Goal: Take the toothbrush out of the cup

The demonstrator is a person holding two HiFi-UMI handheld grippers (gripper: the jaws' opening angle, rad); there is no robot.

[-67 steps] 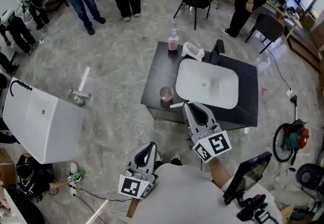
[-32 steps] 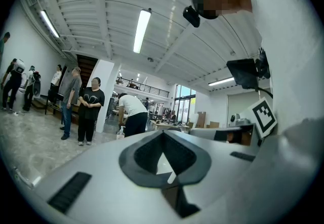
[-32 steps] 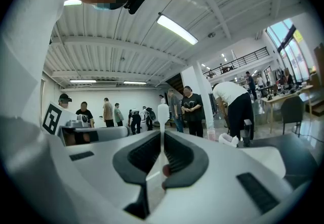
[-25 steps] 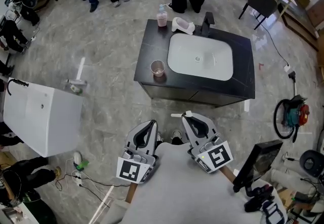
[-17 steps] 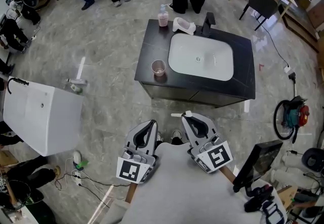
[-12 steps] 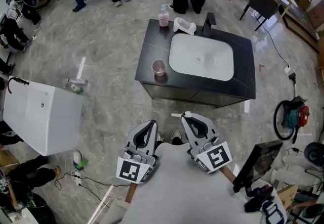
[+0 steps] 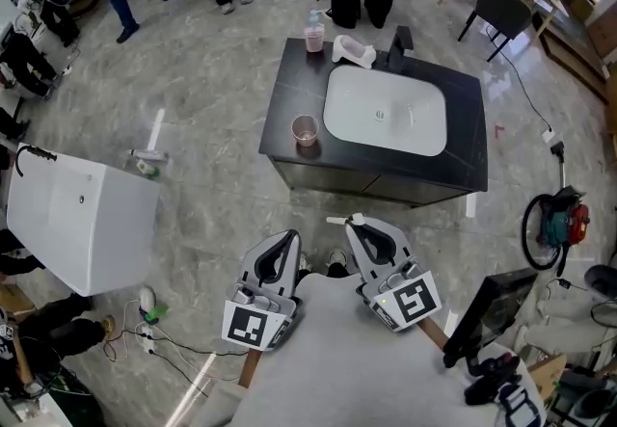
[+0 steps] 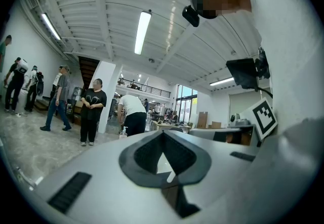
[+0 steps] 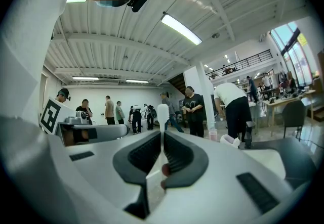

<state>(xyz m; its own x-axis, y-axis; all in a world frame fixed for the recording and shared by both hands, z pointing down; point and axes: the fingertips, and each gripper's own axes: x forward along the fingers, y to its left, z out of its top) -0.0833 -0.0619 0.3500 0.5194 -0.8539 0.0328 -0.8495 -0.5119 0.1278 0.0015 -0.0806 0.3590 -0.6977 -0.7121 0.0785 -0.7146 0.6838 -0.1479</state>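
Observation:
A clear pinkish cup (image 7: pixel 305 131) stands on the front left corner of the black counter (image 7: pixel 289 107), and I see nothing sticking out of it. My right gripper (image 7: pixel 357 222) is held close to my body, well back from the counter, and is shut on the white toothbrush (image 7: pixel 337 220), whose end pokes out to the left. In the right gripper view the toothbrush (image 9: pixel 162 115) rises between the jaws of the right gripper (image 9: pixel 162 134). My left gripper (image 7: pixel 289 238) hangs beside it, shut and holding nothing, as the left gripper view (image 8: pixel 162 136) also shows.
A white basin (image 7: pixel 386 112) is set into the counter, with a faucet (image 7: pixel 399 41), a soap bottle (image 7: pixel 314 33) and a white holder (image 7: pixel 353 50) at its back. A white tub (image 7: pixel 77 227) stands to the left. People stand behind the counter.
Since 2.7 s ago I have stepped back from the counter, and the right gripper with the toothbrush has come away from the cup. Over the last second only a person at top left moved.

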